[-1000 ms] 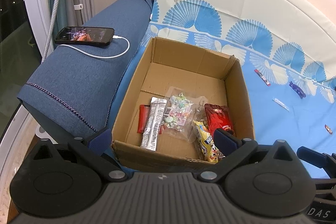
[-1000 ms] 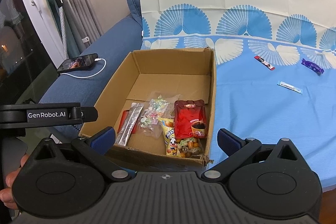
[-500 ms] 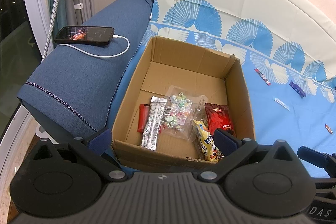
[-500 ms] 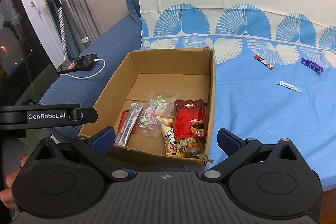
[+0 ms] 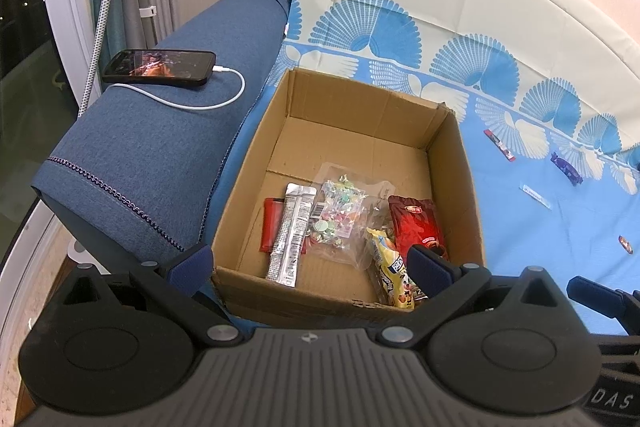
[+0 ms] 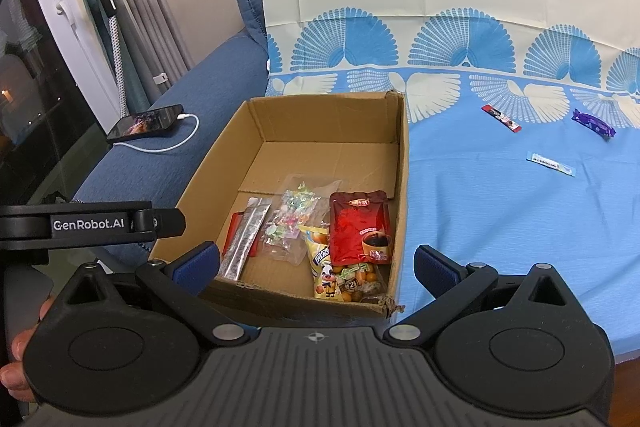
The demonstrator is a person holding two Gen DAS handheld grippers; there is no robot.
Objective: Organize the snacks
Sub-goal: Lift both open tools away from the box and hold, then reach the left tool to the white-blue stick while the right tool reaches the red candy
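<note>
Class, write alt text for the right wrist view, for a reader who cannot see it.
An open cardboard box on a blue-patterned sheet holds several snack packets, including a red pouch. Three small snacks lie loose on the sheet to its right: a red stick, a purple candy and a pale sachet. The right gripper is open in the foreground.

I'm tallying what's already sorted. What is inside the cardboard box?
The cardboard box holds a silver sachet lying on a red bar, a clear candy bag, a red pouch and a yellow snack bag. Anything beneath them is hidden.
</note>
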